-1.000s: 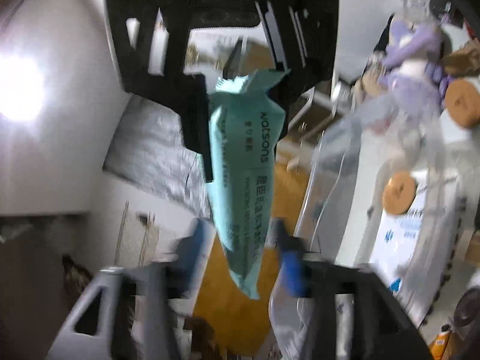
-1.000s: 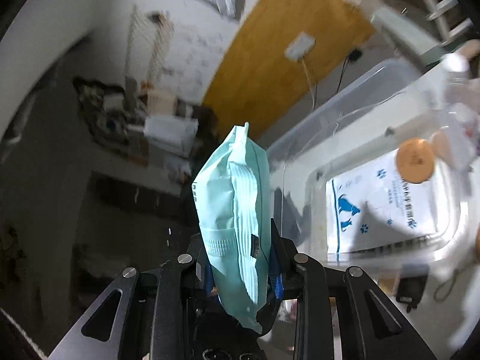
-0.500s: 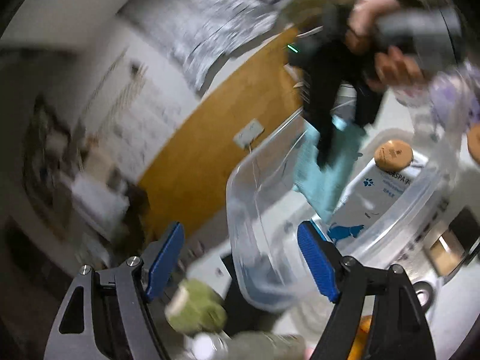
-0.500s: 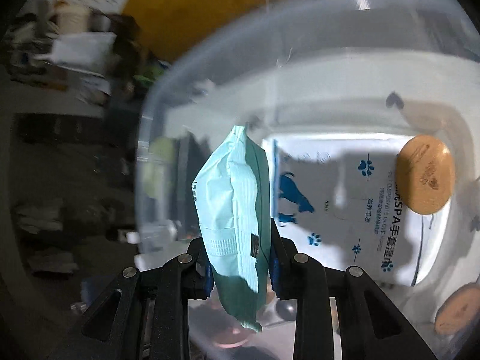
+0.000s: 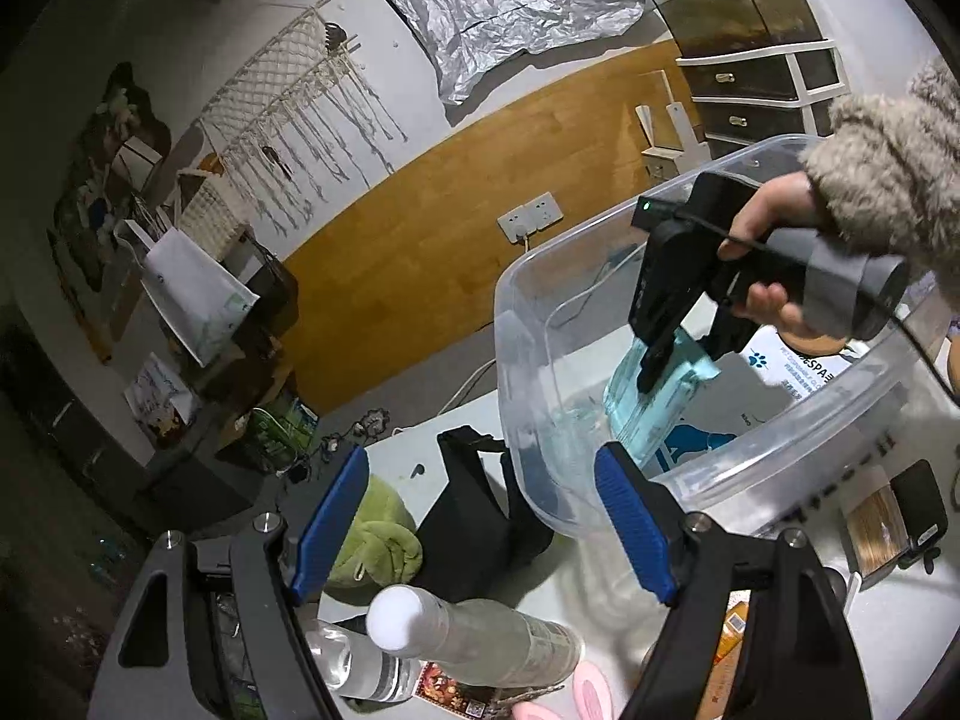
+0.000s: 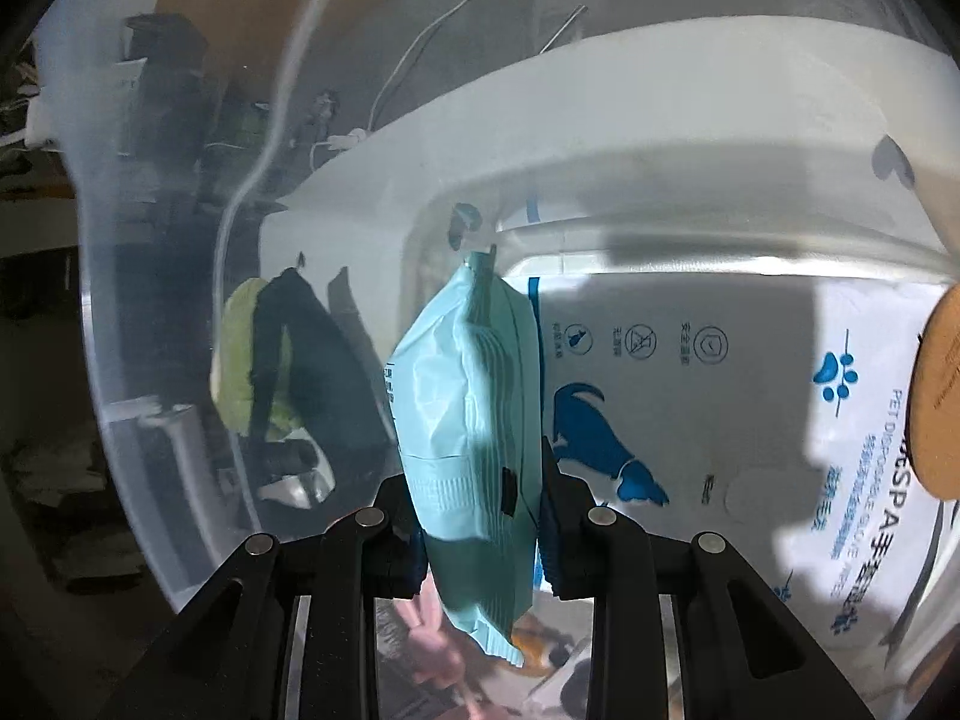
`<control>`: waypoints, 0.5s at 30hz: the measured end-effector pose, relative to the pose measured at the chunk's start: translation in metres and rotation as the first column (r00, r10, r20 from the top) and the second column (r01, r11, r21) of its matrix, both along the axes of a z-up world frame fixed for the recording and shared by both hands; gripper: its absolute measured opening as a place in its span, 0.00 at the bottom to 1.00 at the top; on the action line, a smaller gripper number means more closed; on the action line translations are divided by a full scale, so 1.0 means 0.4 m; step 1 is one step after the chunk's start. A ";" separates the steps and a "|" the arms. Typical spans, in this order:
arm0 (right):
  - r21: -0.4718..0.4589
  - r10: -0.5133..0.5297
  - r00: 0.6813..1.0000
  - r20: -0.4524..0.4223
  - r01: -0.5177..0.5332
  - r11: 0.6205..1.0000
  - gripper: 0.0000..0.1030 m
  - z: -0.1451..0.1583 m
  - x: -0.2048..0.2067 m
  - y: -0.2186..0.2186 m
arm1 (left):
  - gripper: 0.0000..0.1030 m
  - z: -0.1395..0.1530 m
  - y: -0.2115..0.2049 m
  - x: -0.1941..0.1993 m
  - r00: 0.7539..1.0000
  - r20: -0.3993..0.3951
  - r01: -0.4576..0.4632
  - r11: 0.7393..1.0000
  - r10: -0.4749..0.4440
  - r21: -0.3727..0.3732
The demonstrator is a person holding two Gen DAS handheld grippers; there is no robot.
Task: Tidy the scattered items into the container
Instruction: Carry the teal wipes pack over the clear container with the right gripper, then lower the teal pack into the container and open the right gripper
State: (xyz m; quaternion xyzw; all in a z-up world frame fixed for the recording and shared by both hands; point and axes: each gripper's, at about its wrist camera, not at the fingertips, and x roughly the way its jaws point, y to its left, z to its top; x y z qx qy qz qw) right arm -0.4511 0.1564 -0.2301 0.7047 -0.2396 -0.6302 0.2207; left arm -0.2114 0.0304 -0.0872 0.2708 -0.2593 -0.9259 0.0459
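Observation:
My right gripper is shut on a mint-green wipes pack and holds it inside the clear plastic bin, near its floor. In the left wrist view the same gripper reaches down into the bin with the pack hanging below it. A white pet-wipes pack with blue paw prints lies flat in the bin. My left gripper is open and empty, above the table in front of the bin.
On the table before the bin lie a green plush, a black pouch, a clear bottle with a white cap, pink bunny ears and a wooden brush. A tan round lid sits at the bin's right.
The left gripper let go of the pack, opened and drew back toward the table. The right gripper carried the pack over the rim and down into the bin.

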 end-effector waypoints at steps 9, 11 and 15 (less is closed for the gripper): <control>0.017 -0.068 0.996 0.058 0.067 0.998 0.39 -0.057 0.002 0.023 | 0.77 0.002 -0.008 -0.006 1.000 -0.003 0.004 0.999 -0.004 0.032; 0.056 -0.106 0.992 0.061 0.103 0.993 0.78 -0.054 0.004 0.042 | 0.77 0.003 -0.009 -0.007 1.000 -0.006 -0.002 0.999 0.002 0.038; 0.111 -0.165 0.984 0.069 0.157 0.981 0.93 -0.031 0.002 0.088 | 0.77 0.004 -0.012 -0.008 1.000 -0.009 -0.010 0.999 0.010 0.050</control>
